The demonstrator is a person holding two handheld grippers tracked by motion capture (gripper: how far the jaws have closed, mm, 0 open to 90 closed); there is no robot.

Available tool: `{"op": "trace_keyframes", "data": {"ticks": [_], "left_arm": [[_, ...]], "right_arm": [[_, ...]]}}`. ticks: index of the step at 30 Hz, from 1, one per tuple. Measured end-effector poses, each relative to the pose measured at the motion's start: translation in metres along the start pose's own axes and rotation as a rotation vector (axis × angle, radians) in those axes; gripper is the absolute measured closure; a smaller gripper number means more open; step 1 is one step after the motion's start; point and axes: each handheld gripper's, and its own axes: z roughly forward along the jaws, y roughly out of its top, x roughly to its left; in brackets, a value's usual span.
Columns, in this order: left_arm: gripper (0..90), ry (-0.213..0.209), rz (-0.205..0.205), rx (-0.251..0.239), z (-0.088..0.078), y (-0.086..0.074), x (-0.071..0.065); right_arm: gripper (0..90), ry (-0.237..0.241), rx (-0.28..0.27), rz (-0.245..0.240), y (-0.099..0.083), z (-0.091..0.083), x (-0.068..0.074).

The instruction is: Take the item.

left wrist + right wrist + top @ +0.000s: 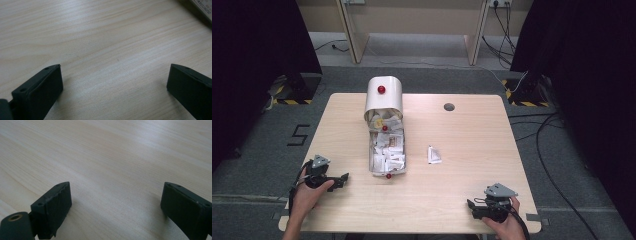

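Left gripper (343, 178) and right gripper (471, 206), jaws wide apart and empty, near the tabletop's (472, 150) front corners.

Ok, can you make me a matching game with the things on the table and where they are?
Things:
1. white box
2. loose packet
3. left gripper
4. right gripper

Places:
A. near right corner of the table
B. near left corner
C. lying alone right of the box
D. middle of the table, lid up, full of packets

Pairs: 1-D, 2-C, 3-B, 4-A
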Motion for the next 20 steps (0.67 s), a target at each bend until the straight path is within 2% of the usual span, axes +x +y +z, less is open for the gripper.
{"op": "trace_keyframes", "data": {"ticks": [20], "left_arm": [[0.0,0.001,0.000,0.000,0.0000,0.0000,-0.0001]], "right_arm": [[8.7,-0.013,-0.038,0.012,-0.0073,-0.0019,0.0042]]}}
